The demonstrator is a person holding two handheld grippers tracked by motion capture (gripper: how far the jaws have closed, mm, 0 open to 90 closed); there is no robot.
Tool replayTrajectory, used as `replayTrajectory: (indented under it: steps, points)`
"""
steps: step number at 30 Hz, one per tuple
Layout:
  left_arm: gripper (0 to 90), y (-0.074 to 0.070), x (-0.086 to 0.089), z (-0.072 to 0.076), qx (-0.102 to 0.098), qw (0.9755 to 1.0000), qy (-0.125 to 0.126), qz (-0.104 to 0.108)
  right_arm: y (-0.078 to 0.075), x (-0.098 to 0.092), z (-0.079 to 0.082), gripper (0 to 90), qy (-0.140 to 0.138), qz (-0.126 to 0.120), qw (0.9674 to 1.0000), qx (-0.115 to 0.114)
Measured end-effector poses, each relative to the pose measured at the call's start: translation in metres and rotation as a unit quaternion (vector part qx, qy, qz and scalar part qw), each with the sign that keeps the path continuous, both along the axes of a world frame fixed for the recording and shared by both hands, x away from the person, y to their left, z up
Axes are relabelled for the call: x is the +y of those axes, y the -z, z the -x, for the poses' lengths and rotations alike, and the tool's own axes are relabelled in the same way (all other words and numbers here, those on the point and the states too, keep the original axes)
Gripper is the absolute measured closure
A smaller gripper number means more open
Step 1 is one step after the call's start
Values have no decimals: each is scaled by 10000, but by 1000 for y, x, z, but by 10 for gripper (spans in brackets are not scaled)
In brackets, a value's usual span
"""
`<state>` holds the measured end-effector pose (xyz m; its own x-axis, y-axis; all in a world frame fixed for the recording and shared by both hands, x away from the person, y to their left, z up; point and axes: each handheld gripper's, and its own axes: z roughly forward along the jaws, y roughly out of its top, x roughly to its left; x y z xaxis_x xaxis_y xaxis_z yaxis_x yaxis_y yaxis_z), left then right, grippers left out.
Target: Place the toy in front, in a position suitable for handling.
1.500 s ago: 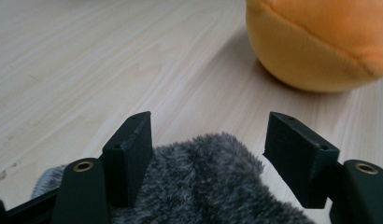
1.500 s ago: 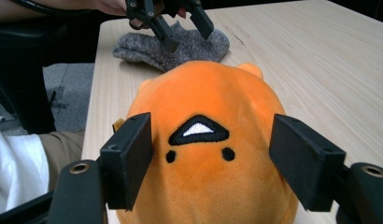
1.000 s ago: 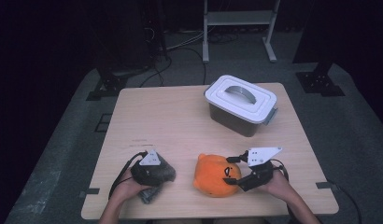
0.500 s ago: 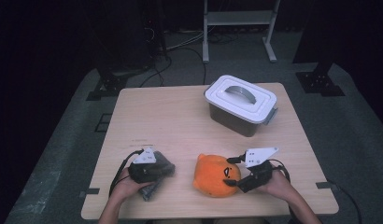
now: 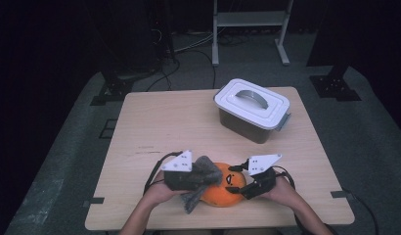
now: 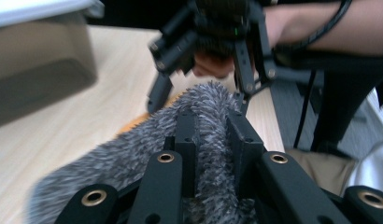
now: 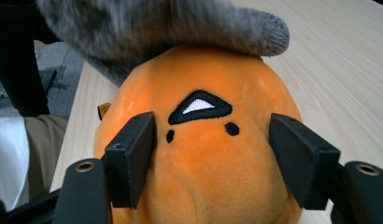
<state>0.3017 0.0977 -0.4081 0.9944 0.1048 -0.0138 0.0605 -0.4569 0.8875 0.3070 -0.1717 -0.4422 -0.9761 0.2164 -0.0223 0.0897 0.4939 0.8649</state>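
Grey furry plush (image 5: 198, 178) is pinched in the left gripper (image 5: 201, 178); in the left gripper view the fur (image 6: 213, 140) is seen squeezed between the jaws. Its long axis is seen running from lower left to upper right in the high view, one end hanging toward the table's near edge, the other laid over the orange plush (image 5: 223, 188). The orange plush is sited at the near edge of the wooden table (image 5: 189, 122), just right of the grey one and touching it; its embroidered face (image 7: 201, 107) is turned toward the right gripper (image 5: 240, 188).

Right gripper: jaws are spread either side of the orange plush and have just been closing; the left pad (image 7: 133, 154) is seen against the fabric, contact at the right pad (image 7: 297, 158) can't be confirmed.

Count: two plush toys, two grippers, one lidded storage box (image 5: 252, 110) at far right of the table, well apart.

Versus a second ago: the grey plush has been lifted and carried right onto the orange one; the box is unmoved.
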Motion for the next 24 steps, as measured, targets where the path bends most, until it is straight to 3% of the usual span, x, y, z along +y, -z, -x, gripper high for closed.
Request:
replayTrajectory:
  steps: [4,7,12,14,16,21,24]
  points:
    - [758,12,-2,0,99,9998,86,-125,2,-3,1,326,-16,64,10000,-9]
    - [758,13,5,1,145,9997,69,-162,2,-5,2,331,-60,60,10000,-37]
    - [754,17,21,6,166,9988,111,-440,1,-6,3,335,-69,98,9999,-84]
    - [754,17,27,5,196,9977,29,-649,1,-7,3,335,-62,83,9999,-68]
    - [754,17,31,3,196,9972,-60,-725,1,-7,2,334,-6,61,10000,-30]
    - [756,15,29,2,255,9985,-10,-490,1,-8,2,334,19,78,10000,-42]
    - [759,9,20,6,244,9995,112,-186,2,-7,2,334,12,77,10000,-44]
